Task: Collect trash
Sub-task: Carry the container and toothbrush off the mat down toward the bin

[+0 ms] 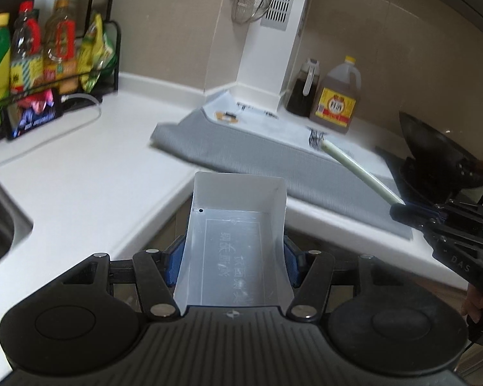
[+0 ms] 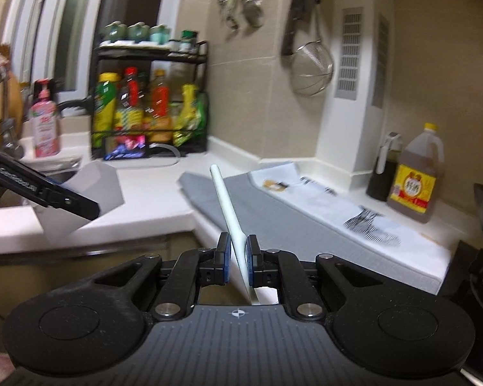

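A white countertop (image 1: 90, 164) carries a grey mat (image 1: 273, 157) by the wall. Above its edge the left gripper (image 1: 233, 257) clamps a white open box (image 1: 233, 244); beside it, the right gripper (image 2: 238, 257) pinches a pale green stalk (image 2: 227, 209), raised off the mat

Each hand-held gripper is matte black plastic. The left hand-held gripper (image 1: 232, 254) has a ribbed grey-black deck with a small white crosshair mark, two round domed housings at its sides, and angled link arms pinned with silver screws; its finger pads (image 1: 172, 265) are blue. The right hand-held gripper (image 2: 238, 257) has the same build, and its side reads "DAS" in the left view. Bare skin of the right hand (image 1: 476, 302) shows beneath it
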Demonstrator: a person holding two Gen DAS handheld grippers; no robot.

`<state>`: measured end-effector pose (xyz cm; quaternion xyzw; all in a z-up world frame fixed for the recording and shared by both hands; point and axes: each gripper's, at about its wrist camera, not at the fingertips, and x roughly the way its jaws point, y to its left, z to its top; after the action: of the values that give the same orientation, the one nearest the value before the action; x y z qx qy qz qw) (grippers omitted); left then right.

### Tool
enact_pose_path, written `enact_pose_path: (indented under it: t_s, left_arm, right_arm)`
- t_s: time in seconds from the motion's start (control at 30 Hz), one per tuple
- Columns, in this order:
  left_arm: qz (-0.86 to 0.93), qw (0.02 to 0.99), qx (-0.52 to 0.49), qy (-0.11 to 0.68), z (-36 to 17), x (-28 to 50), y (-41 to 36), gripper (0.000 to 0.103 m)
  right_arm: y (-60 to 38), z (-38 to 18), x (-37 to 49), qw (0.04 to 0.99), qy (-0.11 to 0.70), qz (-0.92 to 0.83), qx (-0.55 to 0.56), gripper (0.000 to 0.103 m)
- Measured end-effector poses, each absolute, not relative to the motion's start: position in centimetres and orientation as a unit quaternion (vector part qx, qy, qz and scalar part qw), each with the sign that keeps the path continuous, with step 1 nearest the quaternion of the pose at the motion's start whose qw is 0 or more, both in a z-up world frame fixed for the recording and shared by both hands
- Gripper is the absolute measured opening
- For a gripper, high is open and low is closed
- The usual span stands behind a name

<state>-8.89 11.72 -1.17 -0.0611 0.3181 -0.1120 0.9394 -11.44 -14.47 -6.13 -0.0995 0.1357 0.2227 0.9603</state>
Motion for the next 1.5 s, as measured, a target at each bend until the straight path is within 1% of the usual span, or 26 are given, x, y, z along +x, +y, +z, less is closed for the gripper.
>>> enact_pose_path:
  t_s: [0.2,0.4,0.6,0.9,1.5]
  left_arm:
    - [-0.096,0.932,-0.076,0.342,-3.8,-10.7,12.2,0.065]
    - [-0.072,0.926,-0.082,0.361,-6.4,-11.7,12.7,0.065]
    - [-0.058,0.917,-0.078,0.387,-9.1,-12.2,12.6,0.065]
    - [-0.06,0.902,-0.085,0.419,-11.7,-12.4,12.4,0.065]
    - [-0.069,0.9,-0.08,0.423,-12.2,-11.9,11.6,0.065]
  right_arm:
    - [-12.8,-8.6,-13.2,0.947,0.174,0.247,-0.111,0.011]
    - [-11.6,-12.0,-13.3,0.932,0.228,0.257,-0.112,0.011]
    - [-10.9,-14.4,-13.2,0.921,0.261,0.262,-0.121,0.011]
    - [-10.5,-15.1,-12.8,0.916,0.276,0.264,-0.124,0.011]
    - [-10.5,-15.5,-12.2,0.914,0.287,0.261,-0.121,0.011]
